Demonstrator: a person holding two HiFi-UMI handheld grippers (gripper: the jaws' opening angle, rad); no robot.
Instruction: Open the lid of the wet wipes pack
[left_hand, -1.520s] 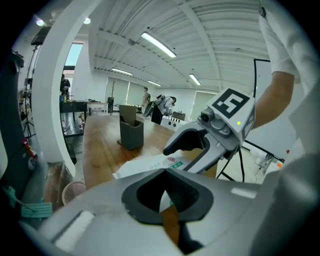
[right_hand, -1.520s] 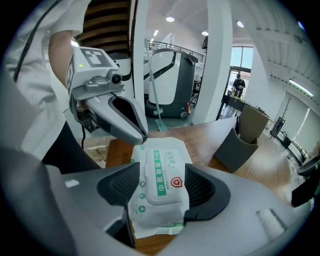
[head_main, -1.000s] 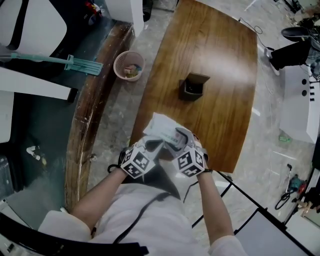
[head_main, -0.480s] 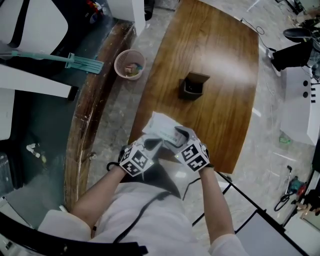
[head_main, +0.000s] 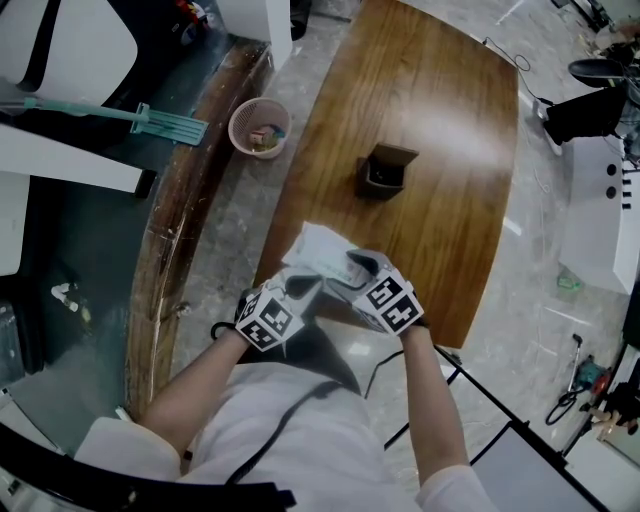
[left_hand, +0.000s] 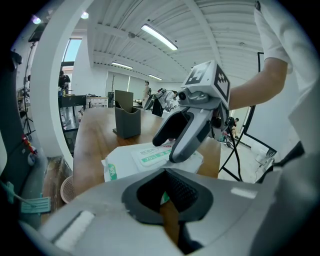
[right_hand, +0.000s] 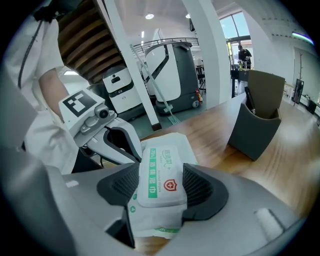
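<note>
The wet wipes pack (head_main: 318, 252) is white with green print and lies at the near end of the wooden table (head_main: 430, 110). Its rigid white lid (right_hand: 161, 175), with a green label and a red shield, sits between the ribbed pads of my right gripper (right_hand: 161, 186), which is shut on it. My left gripper (left_hand: 167, 197) is closed on the pack's near edge, where a green-white sliver shows between its jaws. In the head view the left gripper (head_main: 303, 287) and the right gripper (head_main: 350, 272) meet over the pack. The right gripper (left_hand: 190, 131) hangs above the pack (left_hand: 145, 159).
A dark grey holder box (head_main: 386, 172) stands mid-table, beyond the pack. A pink basket (head_main: 259, 128) and a green mop head (head_main: 168, 128) are on the floor to the left. The table's near edge runs just under the grippers.
My right gripper has crept slightly right and forward over the pack. The left gripper and the pack have barely shifted.
</note>
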